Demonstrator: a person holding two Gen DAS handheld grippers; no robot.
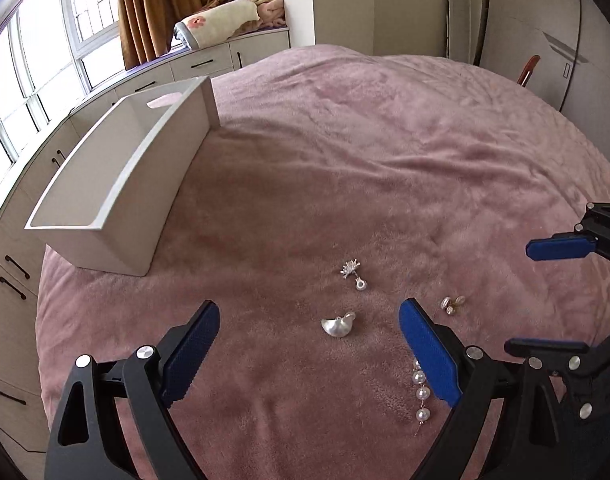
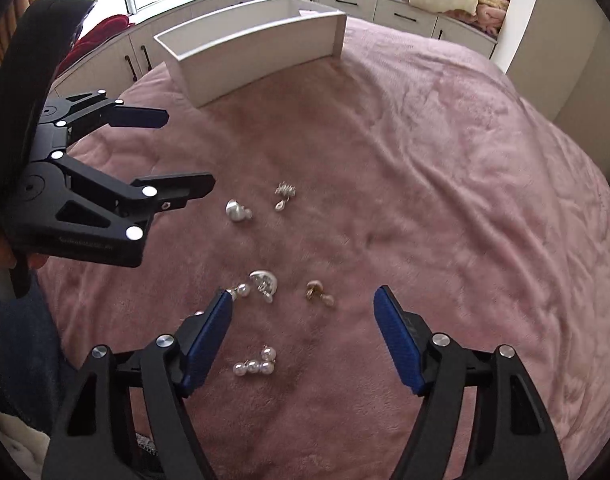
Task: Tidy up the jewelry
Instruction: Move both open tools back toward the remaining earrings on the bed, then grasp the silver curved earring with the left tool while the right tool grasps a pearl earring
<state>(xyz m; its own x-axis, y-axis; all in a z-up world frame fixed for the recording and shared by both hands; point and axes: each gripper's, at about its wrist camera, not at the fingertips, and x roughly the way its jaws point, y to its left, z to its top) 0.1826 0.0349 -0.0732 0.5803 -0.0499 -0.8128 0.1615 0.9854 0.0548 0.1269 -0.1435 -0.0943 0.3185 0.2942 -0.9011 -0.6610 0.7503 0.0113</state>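
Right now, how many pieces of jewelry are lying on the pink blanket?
6: spiky silver earring farthest, silver shell earring beside it, crescent earring, gold earring, pearl strand nearest, another pearl piece partly hidden behind a finger.

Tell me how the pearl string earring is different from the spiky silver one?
The pearl string earring is a row of round white beads in a line; the spiky silver earring is a bristly metal cluster with a small drop hanging off it. The pearl string lies close to the camera beside the left gripper; the spiky one lies farther out, nearer the white box. Both rest loose on the pink blanket, untouched.
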